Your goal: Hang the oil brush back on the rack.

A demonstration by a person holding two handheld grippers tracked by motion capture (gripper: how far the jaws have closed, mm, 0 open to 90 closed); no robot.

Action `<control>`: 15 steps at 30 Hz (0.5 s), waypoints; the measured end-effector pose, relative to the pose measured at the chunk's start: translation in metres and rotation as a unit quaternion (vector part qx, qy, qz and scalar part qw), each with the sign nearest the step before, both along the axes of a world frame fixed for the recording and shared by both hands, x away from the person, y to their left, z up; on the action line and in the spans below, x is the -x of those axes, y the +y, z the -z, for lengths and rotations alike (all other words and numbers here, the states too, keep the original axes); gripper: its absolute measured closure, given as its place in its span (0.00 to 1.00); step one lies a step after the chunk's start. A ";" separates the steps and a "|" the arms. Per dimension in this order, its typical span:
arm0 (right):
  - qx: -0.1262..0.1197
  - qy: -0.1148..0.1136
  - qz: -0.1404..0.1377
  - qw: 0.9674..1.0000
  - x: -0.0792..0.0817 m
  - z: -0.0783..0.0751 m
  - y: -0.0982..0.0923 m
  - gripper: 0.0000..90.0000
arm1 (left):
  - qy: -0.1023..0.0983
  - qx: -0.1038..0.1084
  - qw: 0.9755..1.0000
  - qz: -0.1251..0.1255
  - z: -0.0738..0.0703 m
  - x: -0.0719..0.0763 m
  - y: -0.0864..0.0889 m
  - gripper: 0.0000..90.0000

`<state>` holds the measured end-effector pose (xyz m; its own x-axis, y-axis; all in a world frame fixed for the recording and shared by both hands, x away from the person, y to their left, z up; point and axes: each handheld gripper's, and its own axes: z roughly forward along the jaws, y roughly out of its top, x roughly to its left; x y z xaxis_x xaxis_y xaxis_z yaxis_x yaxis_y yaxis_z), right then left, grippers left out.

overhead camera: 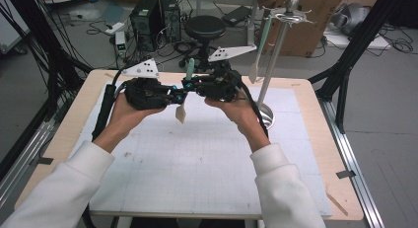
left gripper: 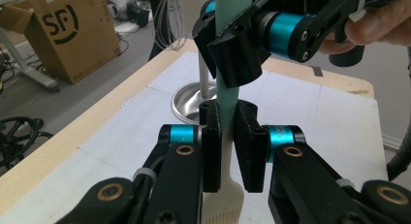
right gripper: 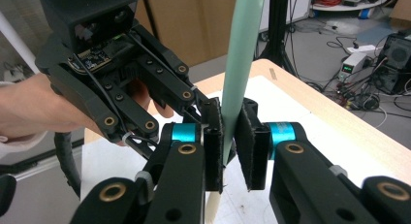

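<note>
**A:** Where's the spatula (overhead camera: 183,102) right now?

**B:** You've got it in the air above the far half of the table (overhead camera: 207,188), roughly midway between the left and right edges and clear of the white gridded mat (overhead camera: 197,159). It hangs close to upright, green handle on top, cream blade pointing down at the mat.

**A:** And your left gripper (overhead camera: 178,95)?

**B:** Your left hand (overhead camera: 129,112) has its jaws pressed together on the spatula. In the left gripper view (left gripper: 226,146) the pads pinch it low down, right where the green handle meets the cream blade, and the slotted blade shows just under them.

**A:** The right gripper (overhead camera: 190,84)?

**B:** It comes in from the opposite side, so the two tips nearly meet nose to nose. In the right gripper view (right gripper: 231,146) the green handle (right gripper: 242,64) runs up between the pads. The left-hand pad lies against it; whether the other one is fully pressing on it, I can't tell. In the left gripper view that same gripper sits just above your own jaws, wrapped around the handle.

**A:** Anything else nearby?

**B:** A metal stand (overhead camera: 276,45) rises from its round base near the far right corner, with another utensil (overhead camera: 260,50) hanging from its top. It stands well apart from the spatula, to the right of your right hand (overhead camera: 241,114).
</note>
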<state>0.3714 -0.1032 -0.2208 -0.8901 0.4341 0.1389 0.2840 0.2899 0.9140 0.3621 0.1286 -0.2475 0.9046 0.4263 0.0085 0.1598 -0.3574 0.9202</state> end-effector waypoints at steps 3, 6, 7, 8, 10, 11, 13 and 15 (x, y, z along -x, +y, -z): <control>0.005 -0.005 -0.006 1.000 0.000 -0.001 0.001 0.92 | -0.001 0.003 1.000 0.008 0.001 -0.001 0.001 0.90; 0.017 -0.017 -0.010 1.000 0.001 -0.002 0.000 0.93 | -0.005 -0.003 1.000 0.016 0.002 -0.001 0.001 0.82; 0.023 -0.020 -0.012 0.999 0.001 -0.003 -0.001 0.93 | -0.004 -0.008 1.000 0.021 0.003 -0.001 0.000 0.77; 0.023 -0.019 -0.015 0.999 0.000 -0.003 -0.001 0.93 | -0.002 -0.015 1.000 0.025 0.004 -0.001 0.000 0.72; 0.028 -0.021 -0.018 0.999 0.000 -0.004 -0.004 0.93 | 0.002 -0.021 0.999 0.033 0.006 -0.001 0.000 0.63; 0.031 -0.021 -0.020 0.999 0.001 -0.004 -0.005 0.93 | 0.008 -0.023 0.999 0.039 0.008 -0.002 0.000 0.57; 0.034 -0.027 -0.022 0.999 0.001 -0.005 -0.008 0.93 | 0.013 -0.033 0.999 0.039 0.011 -0.002 0.001 0.40; 0.038 -0.024 -0.024 0.999 0.002 -0.007 -0.012 0.93 | 0.008 -0.041 0.999 0.036 0.014 -0.002 0.003 0.33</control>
<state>0.3690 -0.1147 -0.2141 -0.9152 0.3979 0.0636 0.2242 0.3718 0.9008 0.3638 0.1319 -0.2613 0.9328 0.3594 0.0259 0.1456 -0.4417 0.8853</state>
